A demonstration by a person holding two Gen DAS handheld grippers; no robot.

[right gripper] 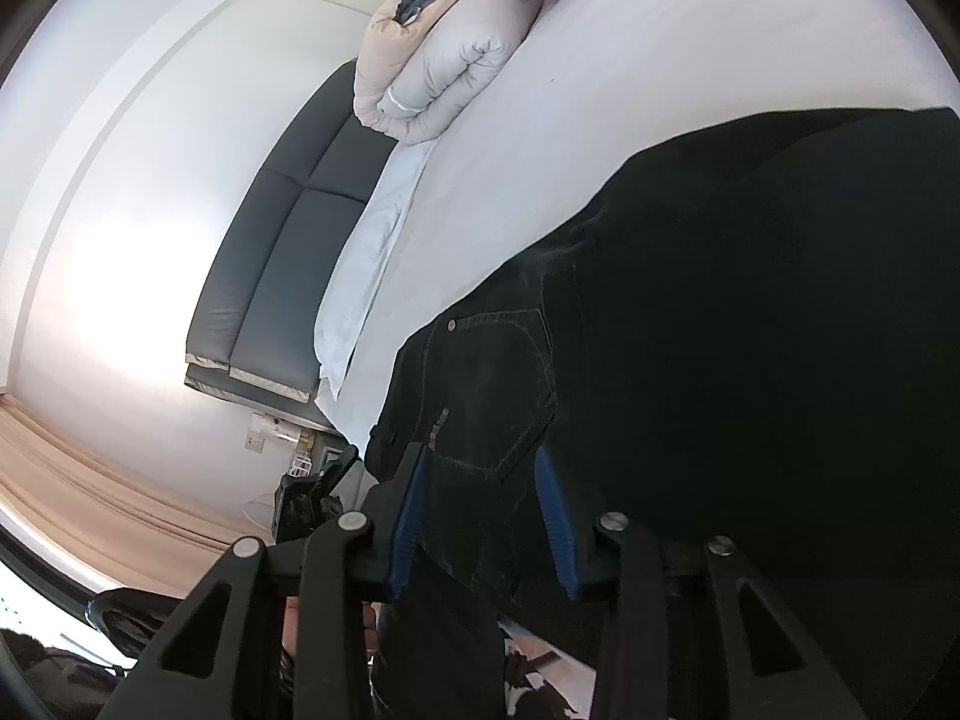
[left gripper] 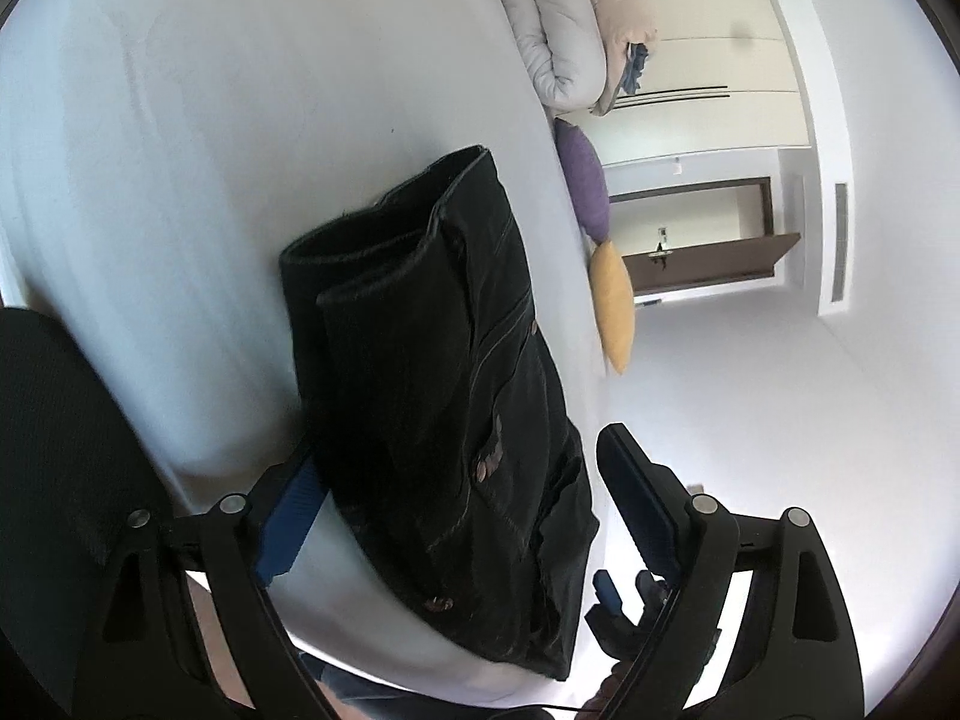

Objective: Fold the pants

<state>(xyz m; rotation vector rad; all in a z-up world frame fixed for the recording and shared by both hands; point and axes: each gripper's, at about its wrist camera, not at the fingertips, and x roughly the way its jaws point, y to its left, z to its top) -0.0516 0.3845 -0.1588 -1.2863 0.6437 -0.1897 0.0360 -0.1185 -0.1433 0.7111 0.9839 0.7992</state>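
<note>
Folding black pants (left gripper: 432,396) on the bed (left gripper: 180,120)

Right claw (right gripper: 483,480) is pinching the waist; left claw (left gripper: 462,516) is gaping, straddling cloth; next, closing it.

No readable txt, label, brand, no. or sign in either view. Black pants (right gripper: 492,396) have a small tab by the back pocket w/ marks on it, too small & blurred to read.
</note>
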